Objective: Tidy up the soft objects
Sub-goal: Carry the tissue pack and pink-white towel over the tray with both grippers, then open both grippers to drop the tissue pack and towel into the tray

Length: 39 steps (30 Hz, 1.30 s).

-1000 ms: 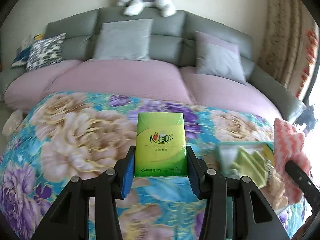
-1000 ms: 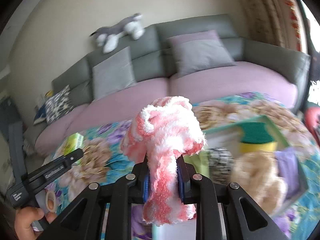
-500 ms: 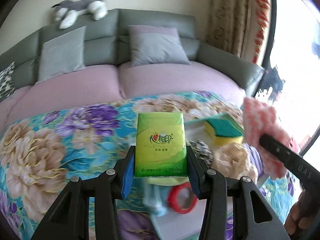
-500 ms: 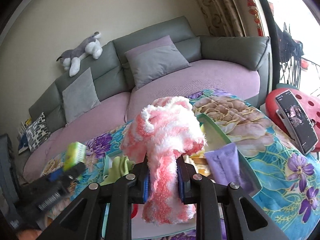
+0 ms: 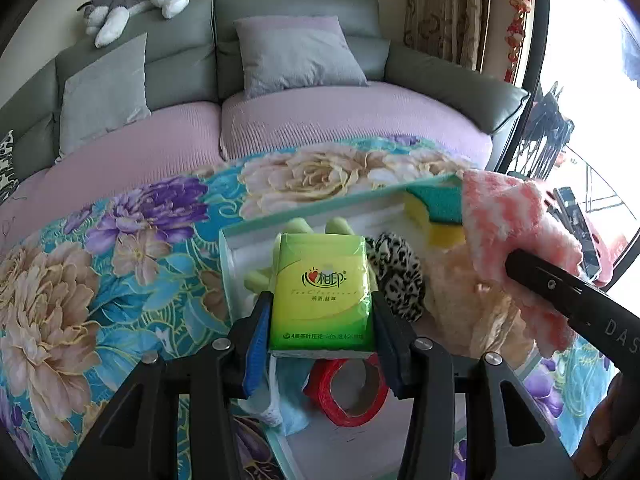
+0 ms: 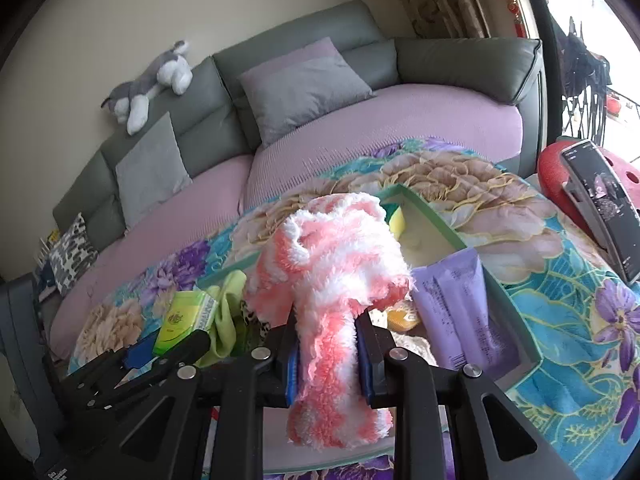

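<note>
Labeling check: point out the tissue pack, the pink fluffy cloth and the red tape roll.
tissue pack [image 5: 322, 288]: left wrist view, front face.
pink fluffy cloth [image 6: 340, 248]: right wrist view, bunched top.
red tape roll [image 5: 352, 414]: left wrist view, lower rim.

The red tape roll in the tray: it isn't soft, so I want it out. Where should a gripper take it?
Grip the red tape roll across its band, one finger through the open core and one outside, coming from above. It seems to lie nearly flat in the tray, partly under the green tissue pack held by the left gripper, so clear that first.
</note>
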Motion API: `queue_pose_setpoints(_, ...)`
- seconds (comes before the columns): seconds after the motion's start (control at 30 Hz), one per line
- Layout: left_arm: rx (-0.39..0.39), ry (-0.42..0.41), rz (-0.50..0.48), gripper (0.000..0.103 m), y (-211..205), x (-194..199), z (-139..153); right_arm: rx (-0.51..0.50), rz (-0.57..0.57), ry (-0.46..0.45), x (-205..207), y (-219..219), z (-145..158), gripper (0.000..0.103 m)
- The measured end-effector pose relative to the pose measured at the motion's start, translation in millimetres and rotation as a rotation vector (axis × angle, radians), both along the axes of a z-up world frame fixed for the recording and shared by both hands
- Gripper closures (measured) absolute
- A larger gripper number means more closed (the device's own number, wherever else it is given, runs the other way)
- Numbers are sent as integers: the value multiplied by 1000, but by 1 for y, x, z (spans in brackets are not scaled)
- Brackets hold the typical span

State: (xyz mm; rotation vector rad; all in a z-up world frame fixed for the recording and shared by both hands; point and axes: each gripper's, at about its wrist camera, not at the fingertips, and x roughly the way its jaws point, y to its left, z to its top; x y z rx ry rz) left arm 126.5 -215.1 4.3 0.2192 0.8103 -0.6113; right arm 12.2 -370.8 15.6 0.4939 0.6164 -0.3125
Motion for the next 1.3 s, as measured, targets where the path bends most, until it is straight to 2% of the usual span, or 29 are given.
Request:
queue_pose_setpoints(0.43, 16, 72, -8, 54, -5, 9, -26, 30, 34, 98, 23, 1, -32, 77)
queue_pose_setpoints(0.77, 30, 82, -22, 54, -6, 10, -27, 41, 41, 109, 25, 0, -35, 77)
queue_pose_setpoints(0.93, 17, 116, -30, 53, -3, 10, -23, 40, 43, 115, 25, 0, -33, 76)
queue_pose_setpoints(1.03, 17, 114, -35, 47, -2, 7, -19, 33, 48, 113, 24, 2, -29, 67)
queue_pose_setpoints(1.1, 14, 107, -44, 46, 0, 5, -14, 32, 53, 109, 23, 3, -25, 53)
queue_pose_setpoints(1.3, 13, 92, -53, 46, 7, 0, -1, -2, 49, 111, 18, 8, -14, 49)
